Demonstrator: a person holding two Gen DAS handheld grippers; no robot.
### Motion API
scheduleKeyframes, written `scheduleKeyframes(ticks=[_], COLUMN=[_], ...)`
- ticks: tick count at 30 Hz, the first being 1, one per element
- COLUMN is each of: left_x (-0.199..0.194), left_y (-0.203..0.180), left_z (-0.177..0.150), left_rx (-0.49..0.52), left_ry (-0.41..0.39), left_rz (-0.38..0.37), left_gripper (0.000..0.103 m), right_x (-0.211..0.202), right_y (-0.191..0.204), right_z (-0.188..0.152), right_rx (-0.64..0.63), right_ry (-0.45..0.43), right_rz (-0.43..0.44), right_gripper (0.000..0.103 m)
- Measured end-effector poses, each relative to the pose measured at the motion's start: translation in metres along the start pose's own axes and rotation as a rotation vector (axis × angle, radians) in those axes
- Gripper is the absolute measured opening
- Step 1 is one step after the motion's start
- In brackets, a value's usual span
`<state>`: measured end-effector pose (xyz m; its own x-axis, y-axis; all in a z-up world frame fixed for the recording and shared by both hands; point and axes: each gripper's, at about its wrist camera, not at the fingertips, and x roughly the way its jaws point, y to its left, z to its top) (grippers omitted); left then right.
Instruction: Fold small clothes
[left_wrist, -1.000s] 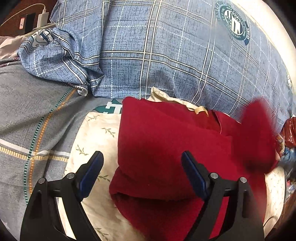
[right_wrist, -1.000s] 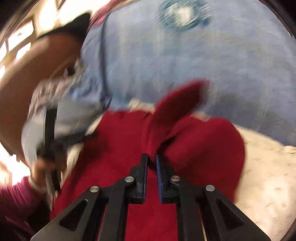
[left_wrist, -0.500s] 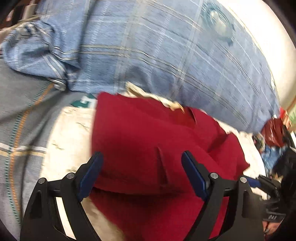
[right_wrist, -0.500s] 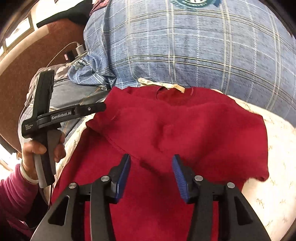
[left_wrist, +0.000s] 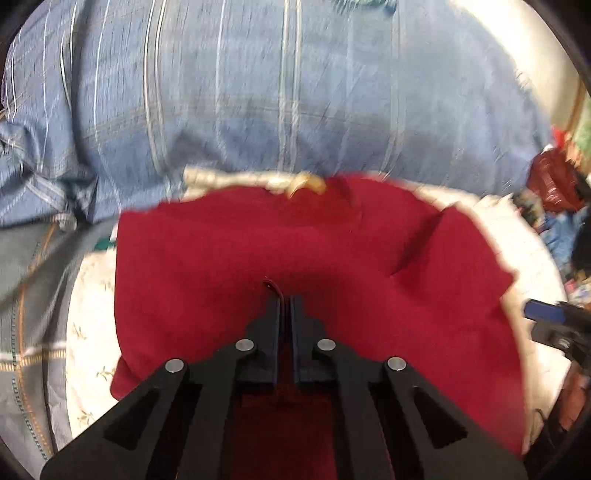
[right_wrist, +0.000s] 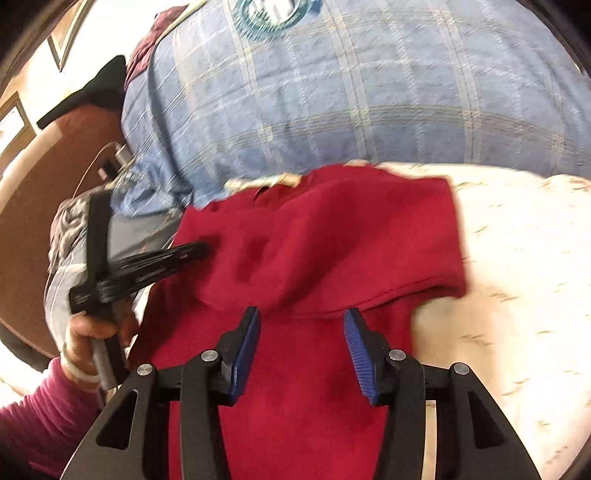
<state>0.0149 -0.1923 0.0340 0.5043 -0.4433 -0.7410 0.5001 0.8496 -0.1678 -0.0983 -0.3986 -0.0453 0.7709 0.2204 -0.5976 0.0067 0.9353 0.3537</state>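
At the lower centre of the left wrist view, our left tongs (left_wrist: 284, 301) have just snapped together: half a second ago they stood wide over the red garment (left_wrist: 295, 266), and now their tips meet with a small pinch of red cloth caught between them, a ridge of fabric standing just ahead of the tips. We read this as the grip for the next fold being taken.

Our right tongs (right_wrist: 301, 326) went the other way. 1 second ago they were nearly closed on a raised red flap; now they stand about half open, with nothing between the blue pads (right_wrist: 245, 354). They hover over the garment's lower half, and we cannot tell whether they brush it. That flap now lies flat across the garment, so we judge 1 fold laid.

Across the middle of both views the garment lies on a cream pillow (right_wrist: 517, 258), with its collar label toward the blue checked quilt (left_wrist: 258, 92) at the top. Toward the left of the right wrist view, a hand (right_wrist: 92, 332) in a pink sleeve holds the left tongs against the garment's edge.
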Motion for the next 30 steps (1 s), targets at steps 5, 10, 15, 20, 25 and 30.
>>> scheduleKeyframes(ticks=[5,10,15,20,25,30], left_x=[-0.05,-0.02,0.001,-0.022,0.02,0.023], left_y=[0.018,0.037,0.046,0.048,0.05,0.059], left_z=[0.019,0.012,0.004,0.01,-0.002,-0.006], left_rx=[-0.048,-0.099,-0.133,-0.117,-0.106,-0.157], left_ry=[-0.152,-0.089,-0.044,-0.143,0.042,0.055], left_rz=[-0.033,0.039,0.075,0.07,0.174,0.167], left_gripper=[0.003,0.003,0.003,0.003,0.004,0.015], right_x=[-0.022,0.0,0.049,0.041,0.058,0.032], right_y=[-0.025,-0.058,-0.086,-0.065,-0.06,-0.064], right_z=[0.016,0.039,0.053,0.054,0.041,0.049], right_rx=[0.066,0.142,0.218,0.085,0.029,0.118], right_ry=[-0.121,-0.092,0.024,-0.053,0.003,-0.052], right_rz=[-0.111,-0.184,-0.195,-0.259,-0.338,-0.339], right_gripper=[0.072,0.072,0.062,0.018,0.02,0.033])
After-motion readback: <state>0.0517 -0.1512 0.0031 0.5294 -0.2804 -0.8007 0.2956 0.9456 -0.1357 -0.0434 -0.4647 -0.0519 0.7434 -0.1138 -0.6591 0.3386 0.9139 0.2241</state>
